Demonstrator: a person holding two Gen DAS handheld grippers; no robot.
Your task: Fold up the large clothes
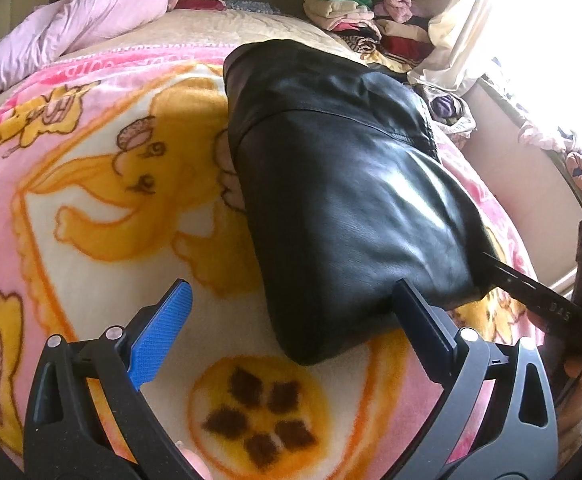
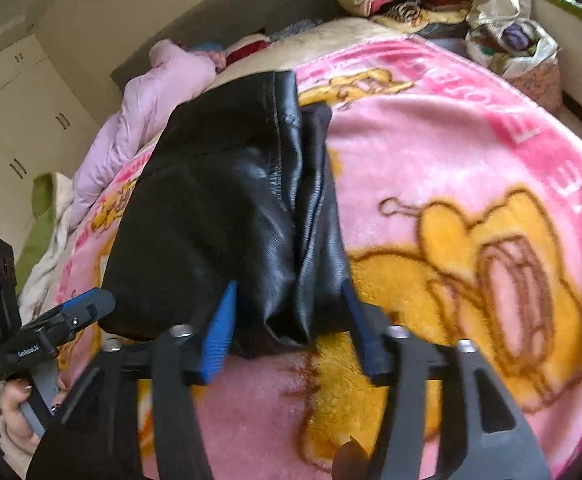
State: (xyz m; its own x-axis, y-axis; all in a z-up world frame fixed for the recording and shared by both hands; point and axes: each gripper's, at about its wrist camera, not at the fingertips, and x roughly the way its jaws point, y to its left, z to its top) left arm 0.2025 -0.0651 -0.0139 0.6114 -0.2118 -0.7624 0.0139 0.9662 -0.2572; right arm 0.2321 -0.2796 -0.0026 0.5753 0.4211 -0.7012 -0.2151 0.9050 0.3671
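A: Any writing you can read?

B: Pink letters along the blanket (image 1: 91,208) border, too warped to read. On the right hand-held gripper (image 2: 289,328), seen from the left camera, white letters look like "DAS".

A: And the jacket?

B: The black leather jacket (image 1: 347,200) lies folded on the bed's blanket. The right one's blue pads straddle its near edge, partly open; I cannot tell if they press it.

A: The left hand-held gripper (image 1: 291,312)?

B: Wide open, holding nothing, beside the jacket's near end.
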